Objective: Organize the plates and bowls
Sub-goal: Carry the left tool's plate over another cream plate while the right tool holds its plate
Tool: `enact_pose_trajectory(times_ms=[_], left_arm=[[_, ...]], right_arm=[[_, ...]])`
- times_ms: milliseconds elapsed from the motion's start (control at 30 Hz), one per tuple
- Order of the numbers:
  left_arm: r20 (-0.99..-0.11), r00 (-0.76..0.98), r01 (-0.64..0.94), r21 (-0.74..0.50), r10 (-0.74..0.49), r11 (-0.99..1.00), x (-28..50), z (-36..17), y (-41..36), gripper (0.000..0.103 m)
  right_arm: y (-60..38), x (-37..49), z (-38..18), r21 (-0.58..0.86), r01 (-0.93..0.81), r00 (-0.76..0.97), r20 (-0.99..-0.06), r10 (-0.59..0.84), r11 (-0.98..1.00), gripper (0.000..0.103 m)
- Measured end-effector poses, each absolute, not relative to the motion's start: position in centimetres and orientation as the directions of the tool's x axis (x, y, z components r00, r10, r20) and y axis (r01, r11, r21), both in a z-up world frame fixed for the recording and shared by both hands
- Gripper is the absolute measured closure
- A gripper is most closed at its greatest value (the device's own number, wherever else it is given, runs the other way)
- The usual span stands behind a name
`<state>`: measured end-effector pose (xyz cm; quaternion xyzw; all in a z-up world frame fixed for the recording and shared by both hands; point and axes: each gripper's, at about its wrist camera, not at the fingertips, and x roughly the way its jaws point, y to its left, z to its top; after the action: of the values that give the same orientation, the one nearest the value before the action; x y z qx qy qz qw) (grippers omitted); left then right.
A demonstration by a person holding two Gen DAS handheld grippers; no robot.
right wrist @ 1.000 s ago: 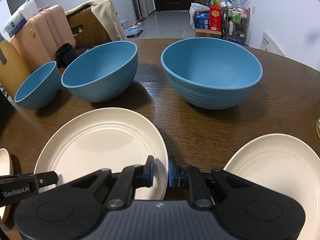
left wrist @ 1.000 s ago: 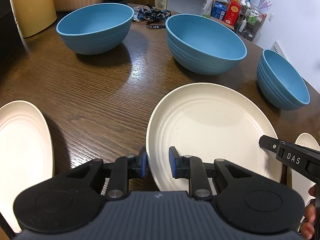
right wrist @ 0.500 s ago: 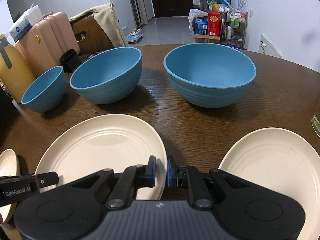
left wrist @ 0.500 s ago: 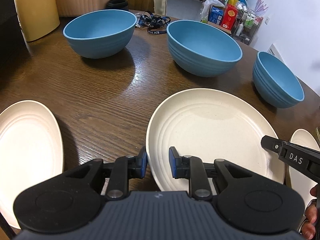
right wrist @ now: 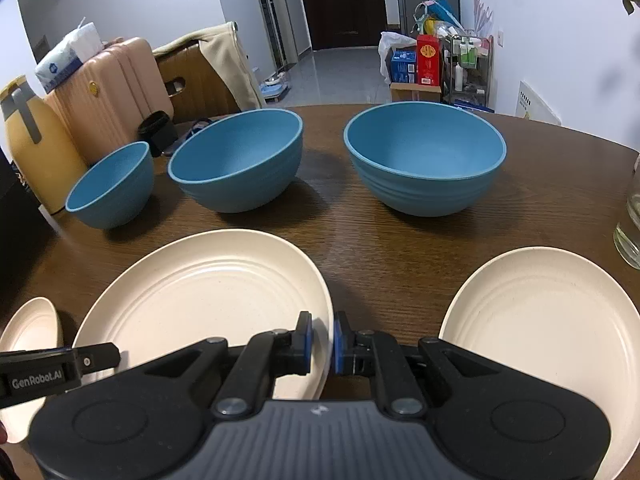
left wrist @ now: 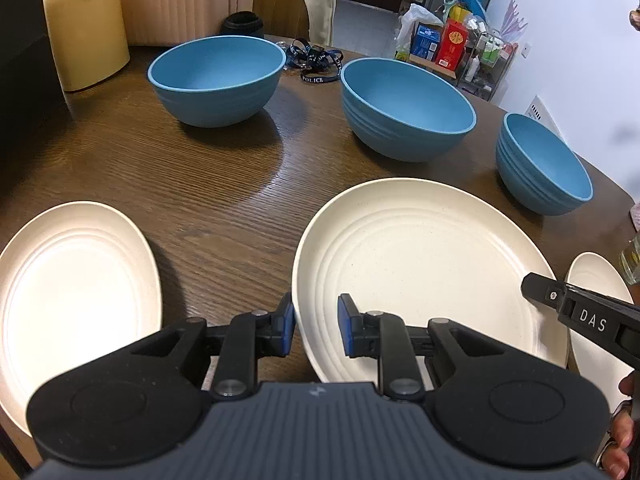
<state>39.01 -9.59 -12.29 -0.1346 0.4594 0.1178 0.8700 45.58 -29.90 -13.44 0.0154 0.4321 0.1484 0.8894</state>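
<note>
A large cream plate (left wrist: 420, 264) is held from both sides. My left gripper (left wrist: 316, 330) is shut on its left rim, and my right gripper (right wrist: 321, 338) is shut on the right rim of the same plate (right wrist: 208, 292). Each gripper shows in the other's view: the right one (left wrist: 580, 312) at the plate's far side, the left one (right wrist: 60, 368) at the lower left. Three blue bowls (right wrist: 112, 184) (right wrist: 236, 160) (right wrist: 424, 156) stand in a row behind. A second cream plate (left wrist: 72, 300) lies to the left and a third (right wrist: 540, 320) to the right.
The dark wooden table (left wrist: 224, 208) carries a yellow jug (left wrist: 80, 28) at the back left, a black lanyard (left wrist: 316, 60) behind the bowls and a glass (right wrist: 632, 216) at the right edge. A suitcase (right wrist: 108, 108) and a chair (right wrist: 200, 76) stand beyond the table.
Both grippers have drawn back from the bowls and risen a little, with the large plate still between their pads. The bowls now sit farther off in both views.
</note>
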Motion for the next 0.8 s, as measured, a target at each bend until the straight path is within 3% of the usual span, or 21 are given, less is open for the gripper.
enact_pose_trajectory(times_ms=[800], left_arm=[[-0.801,0.594,-0.319,-0.144,0.079,0.937,34.9,-9.9,-5.3,0.081]], right_arm=[[-26.3,41.1,-11.4,0.171,-0.274,0.622,-0.719,0.310,0.946,0.092]])
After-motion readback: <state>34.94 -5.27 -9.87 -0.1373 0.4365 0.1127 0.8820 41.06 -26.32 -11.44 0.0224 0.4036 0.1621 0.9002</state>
